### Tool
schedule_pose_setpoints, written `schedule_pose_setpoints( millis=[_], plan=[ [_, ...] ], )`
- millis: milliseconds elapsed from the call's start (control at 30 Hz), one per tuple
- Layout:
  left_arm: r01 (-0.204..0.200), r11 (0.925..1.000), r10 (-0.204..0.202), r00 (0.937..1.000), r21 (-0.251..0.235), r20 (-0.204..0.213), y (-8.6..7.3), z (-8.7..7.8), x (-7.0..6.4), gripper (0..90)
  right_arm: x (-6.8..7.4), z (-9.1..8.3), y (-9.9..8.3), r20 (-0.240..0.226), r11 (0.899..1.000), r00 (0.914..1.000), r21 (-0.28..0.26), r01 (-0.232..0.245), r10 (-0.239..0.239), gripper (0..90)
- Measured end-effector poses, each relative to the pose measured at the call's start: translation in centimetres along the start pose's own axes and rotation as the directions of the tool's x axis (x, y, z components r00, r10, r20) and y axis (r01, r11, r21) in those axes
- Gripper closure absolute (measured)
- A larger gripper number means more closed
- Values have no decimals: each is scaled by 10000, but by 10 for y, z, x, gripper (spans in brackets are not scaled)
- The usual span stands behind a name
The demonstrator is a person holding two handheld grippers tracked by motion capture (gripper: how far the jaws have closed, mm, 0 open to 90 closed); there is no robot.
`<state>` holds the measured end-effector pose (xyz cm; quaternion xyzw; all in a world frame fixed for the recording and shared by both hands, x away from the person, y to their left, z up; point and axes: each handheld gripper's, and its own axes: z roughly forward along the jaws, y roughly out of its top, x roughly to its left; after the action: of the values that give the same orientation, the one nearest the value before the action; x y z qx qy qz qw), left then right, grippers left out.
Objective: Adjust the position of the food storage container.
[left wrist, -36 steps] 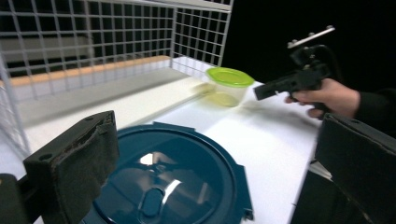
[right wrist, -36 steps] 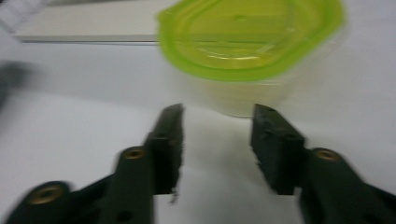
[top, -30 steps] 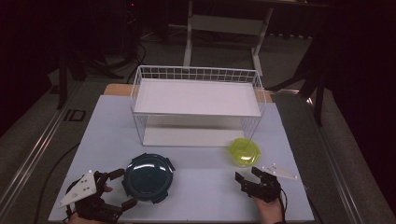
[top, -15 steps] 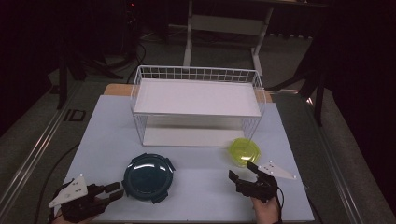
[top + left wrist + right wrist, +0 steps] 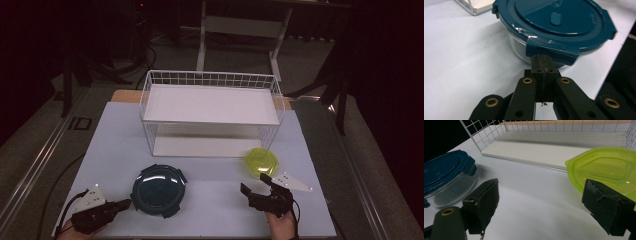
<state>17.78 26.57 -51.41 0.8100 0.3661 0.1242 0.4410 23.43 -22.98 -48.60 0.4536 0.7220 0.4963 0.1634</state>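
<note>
Nothing moved yet — both containers sit on the white table [image 5: 115, 145], near side of the wire rack [image 5: 212, 107], and both rack shelves look bare.

Left gripper [image 5: 123, 204] is at the near-left, jaws pressed together with nothing between them, tips right at the near-left latch of the blue-lidded glass container [image 5: 159, 189]. In the left gripper view the tips [image 5: 541, 65] sit just under that latch tab [image 5: 549, 48] — touching or a hair short, can't tell.

Right gripper [image 5: 255, 185] is at the near-right, jaws spread wide and empty, just near of the green lidded container [image 5: 261, 161]. One pad [image 5: 607, 206] overlaps the green container's rim [image 5: 604, 167] in its own view, no grip yet.

My read: early stage. Still to do — grasp, lift, place, presumably onto the rack.
</note>
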Motion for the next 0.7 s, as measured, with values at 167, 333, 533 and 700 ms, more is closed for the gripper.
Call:
schedule_pose_setpoints(
  millis=[167,333,533,700],
  plan=[
    [110,9998,-110,9999,-182,18,1,0,3,894,-1,0,-1,-52,10000,10000,28,0,0,140],
    [243,9994,-245,9997,-239,-68,4,4,6,894,1,0,-2,-102,10000,9999,45,43,-43,140],
    [192,9997,-193,9998,-162,-104,9,9,11,894,4,0,-2,-188,9999,9998,54,116,-115,140],
    [175,9998,-177,9997,-138,-147,16,16,15,894,7,2,-1,-304,9997,9993,90,212,-209,140]
  ],
)
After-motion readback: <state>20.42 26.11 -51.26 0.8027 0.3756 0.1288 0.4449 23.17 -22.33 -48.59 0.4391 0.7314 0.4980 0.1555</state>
